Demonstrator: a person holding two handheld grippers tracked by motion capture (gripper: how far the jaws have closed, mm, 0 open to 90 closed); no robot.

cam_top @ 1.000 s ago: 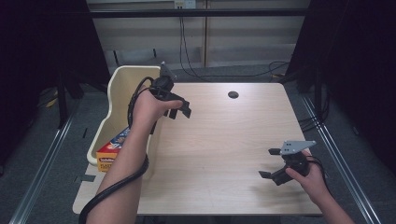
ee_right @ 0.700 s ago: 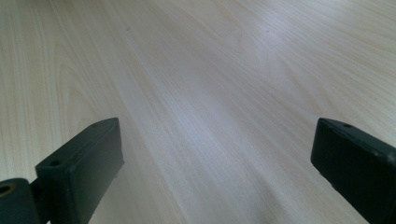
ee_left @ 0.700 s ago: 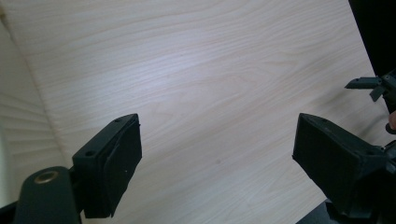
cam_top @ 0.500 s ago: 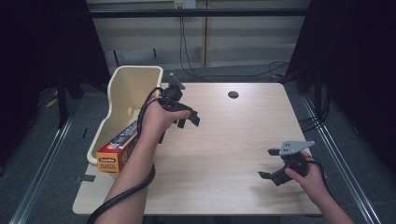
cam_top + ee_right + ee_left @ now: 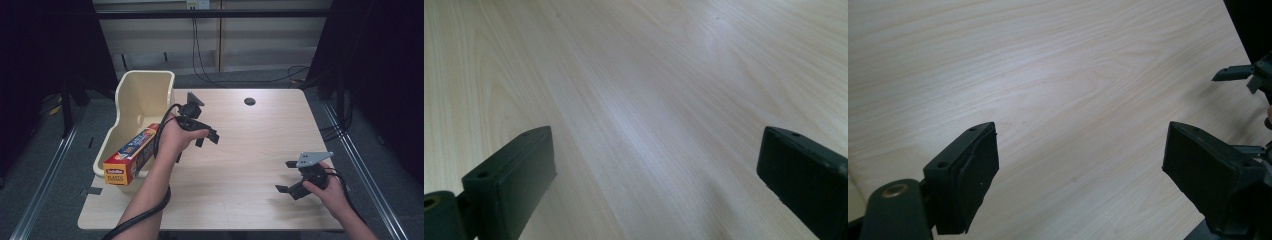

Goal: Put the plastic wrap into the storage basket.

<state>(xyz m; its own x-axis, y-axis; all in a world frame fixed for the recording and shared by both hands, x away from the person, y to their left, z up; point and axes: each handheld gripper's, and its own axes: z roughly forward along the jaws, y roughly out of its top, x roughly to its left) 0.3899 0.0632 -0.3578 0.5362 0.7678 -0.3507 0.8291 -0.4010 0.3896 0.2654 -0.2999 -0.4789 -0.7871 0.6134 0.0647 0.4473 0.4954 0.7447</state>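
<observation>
Both the left gripper [image 5: 209, 138] and right gripper [image 5: 287, 176] stand empty with jaws apart; the box [image 5: 131, 154] lies in the bin [image 5: 145, 82], so both should settle gently on the table [image 5: 250, 150].

Both forearms are bare, with no sleeve or glove on either, and each hand carries a black two-jaw gripper. The left gripper [image 5: 207, 138] has a dark three-cornered plate on top and a black cable looping along the forearm; its jaws are blocky black pads with small holes in their upper faces and a brass-coloured ring at one pivot. The right gripper [image 5: 286, 176] bears a light grey three-cornered plate with small holes and trails a thin black cable.
</observation>
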